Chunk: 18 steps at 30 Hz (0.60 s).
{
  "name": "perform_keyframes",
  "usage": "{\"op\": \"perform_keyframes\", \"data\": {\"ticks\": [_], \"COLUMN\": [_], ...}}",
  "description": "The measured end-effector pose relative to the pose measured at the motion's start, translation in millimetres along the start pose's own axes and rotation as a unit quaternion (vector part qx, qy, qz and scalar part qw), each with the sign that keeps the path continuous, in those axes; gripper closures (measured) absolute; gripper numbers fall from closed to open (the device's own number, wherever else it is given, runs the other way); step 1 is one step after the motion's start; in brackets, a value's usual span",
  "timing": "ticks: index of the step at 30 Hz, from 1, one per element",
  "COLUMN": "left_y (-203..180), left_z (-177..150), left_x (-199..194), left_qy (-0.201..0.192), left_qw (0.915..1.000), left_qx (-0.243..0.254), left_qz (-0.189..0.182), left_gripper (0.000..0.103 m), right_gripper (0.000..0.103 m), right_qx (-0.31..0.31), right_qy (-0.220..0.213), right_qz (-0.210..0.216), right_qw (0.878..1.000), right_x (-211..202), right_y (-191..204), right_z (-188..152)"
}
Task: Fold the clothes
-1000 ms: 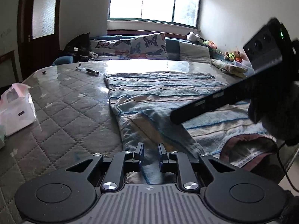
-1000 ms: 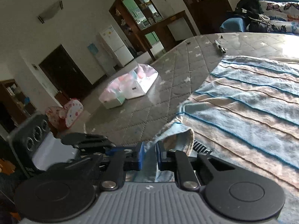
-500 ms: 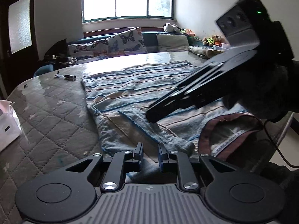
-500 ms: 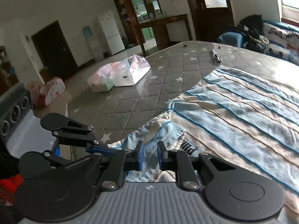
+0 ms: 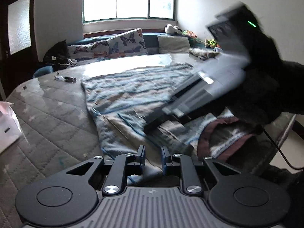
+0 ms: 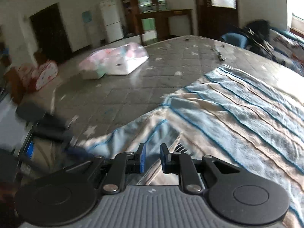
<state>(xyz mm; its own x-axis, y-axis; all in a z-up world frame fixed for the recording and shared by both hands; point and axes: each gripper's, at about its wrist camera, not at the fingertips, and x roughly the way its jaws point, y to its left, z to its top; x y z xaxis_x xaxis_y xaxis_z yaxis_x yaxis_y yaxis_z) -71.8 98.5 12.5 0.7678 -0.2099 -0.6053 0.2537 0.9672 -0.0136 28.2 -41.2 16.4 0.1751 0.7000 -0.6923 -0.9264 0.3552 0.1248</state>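
Note:
A blue and tan striped garment [image 5: 136,93] lies spread on the grey quilted mattress [image 5: 53,117], with a dark maroon collar [image 5: 220,134] at its near right end. My left gripper [image 5: 153,154] is low at the garment's near edge, jaws narrowly parted with cloth between them. My right gripper [image 6: 152,154] sits over the same garment [image 6: 237,114], jaws narrowly parted with a fold of cloth between them. In the left wrist view the right gripper's body [image 5: 218,83] crosses blurred above the garment.
A white and pink plastic package [image 6: 115,62] lies on the mattress to the left. Small dark items [image 5: 65,78] lie at the far left of the mattress. Butterfly cushions [image 5: 121,45] and a sofa stand under the window. The mattress edge drops off at the right.
The right gripper has swung across above the garment and both views have shifted. The fold of cloth by the right gripper has dropped lower and flatter on the mattress.

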Motion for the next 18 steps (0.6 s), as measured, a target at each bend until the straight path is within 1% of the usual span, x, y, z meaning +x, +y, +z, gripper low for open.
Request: {"op": "perform_keyframes", "data": {"ticks": [2, 4, 6, 11, 12, 15, 16, 18], "left_y": [1, 2, 3, 6, 6, 6, 4, 3], "left_z": [3, 6, 9, 16, 16, 17, 16, 16], "left_x": [2, 3, 5, 10, 14, 26, 29, 29], "left_qy": [-0.002, -0.005, -0.007, -0.012, -0.009, 0.004, 0.008, 0.009], "left_qw": [1.0, 0.9999, 0.9998, 0.9993, 0.9994, 0.9995, 0.9995, 0.9995], "left_qx": [-0.003, -0.006, -0.009, -0.018, -0.022, -0.027, -0.027, -0.025], "left_qz": [0.005, 0.011, 0.016, 0.029, 0.026, 0.017, 0.016, 0.015], "left_gripper": [0.083, 0.079, 0.079, 0.079, 0.079, 0.079, 0.078, 0.076], "right_gripper": [0.085, 0.084, 0.084, 0.083, 0.082, 0.076, 0.074, 0.073], "right_qx": [-0.02, -0.037, -0.052, -0.027, -0.022, -0.007, 0.002, 0.023], "right_qy": [0.009, 0.017, 0.022, 0.007, 0.004, -0.006, -0.011, -0.023], "right_qz": [0.003, 0.004, 0.002, -0.014, -0.017, -0.027, -0.035, -0.056], "right_qw": [1.0, 0.999, 0.998, 1.0, 1.0, 1.0, 0.999, 0.998], "right_x": [-5, -10, -15, -41, -46, -62, -69, -86], "right_y": [8, 15, 21, 13, 12, 7, 3, -7], "right_z": [-7, -14, -22, -33, -35, -42, -46, -54]}}
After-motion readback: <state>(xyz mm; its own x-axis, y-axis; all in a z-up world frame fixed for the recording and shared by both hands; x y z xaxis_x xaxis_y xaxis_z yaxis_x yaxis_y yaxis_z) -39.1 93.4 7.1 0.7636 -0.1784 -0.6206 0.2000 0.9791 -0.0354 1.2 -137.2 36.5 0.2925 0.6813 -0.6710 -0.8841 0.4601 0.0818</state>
